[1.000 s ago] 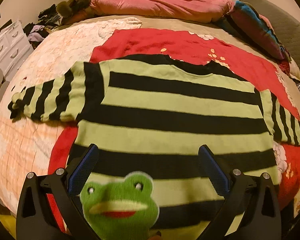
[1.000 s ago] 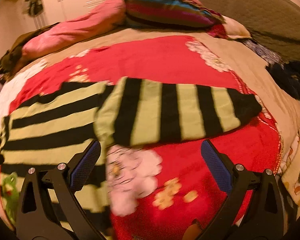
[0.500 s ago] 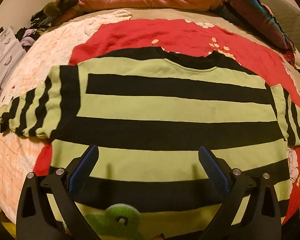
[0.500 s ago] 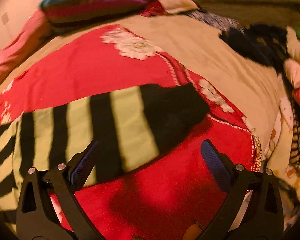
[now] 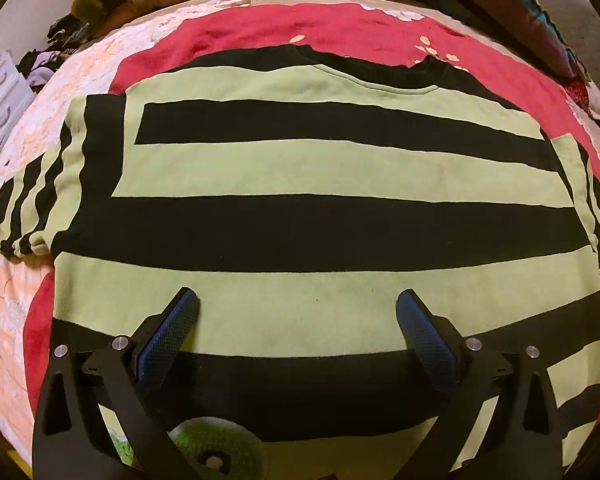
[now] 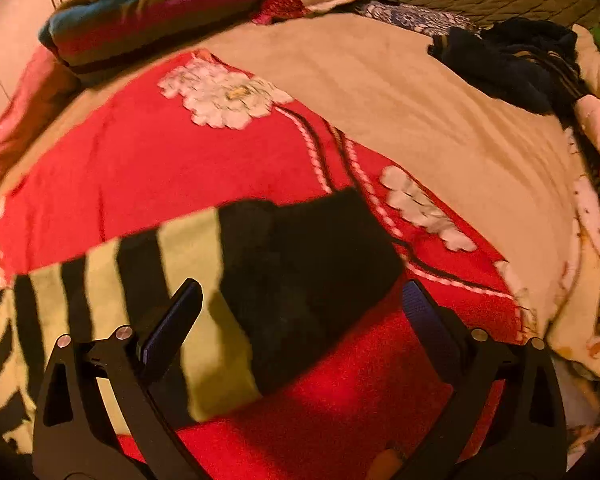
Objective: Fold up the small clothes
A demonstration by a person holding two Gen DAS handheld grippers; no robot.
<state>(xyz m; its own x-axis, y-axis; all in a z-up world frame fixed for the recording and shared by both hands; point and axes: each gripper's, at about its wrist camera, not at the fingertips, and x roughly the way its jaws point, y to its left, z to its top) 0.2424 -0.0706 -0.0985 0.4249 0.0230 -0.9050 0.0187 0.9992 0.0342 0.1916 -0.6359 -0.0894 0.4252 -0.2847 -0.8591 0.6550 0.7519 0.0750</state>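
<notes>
Since a second ago, both grippers have been brought lower and closer to the sweater [image 5: 320,208]: the left view, once high enough to take in the whole garment and a frog toy [image 5: 216,454] at its bottom edge, is now filled by the striped body, while the right view has been swung off the body and out along the right sleeve [image 6: 204,280] to its black cuff [image 6: 312,256].

No fold is seen yet. The sweater is spread flat, front up, on the red blanket [image 5: 260,32] of the bed, collar away from the cameras, with both sleeves stretched out to the sides. By that showing, the task is judged to be at its very start, with the sleeves to be turned in first and the body to be folded afterwards.

The left gripper [image 5: 298,320] is held released, its jaws spread wide over the lower middle of the body, above a green stripe; whether the pads [image 5: 168,340] touch the cloth cannot be told. The right gripper [image 6: 302,312] is likewise held wide apart, with the cuff lying between its jaws and just ahead of them; nothing is grasped. A grab of the cuff is judged to be the likely next step.
</notes>
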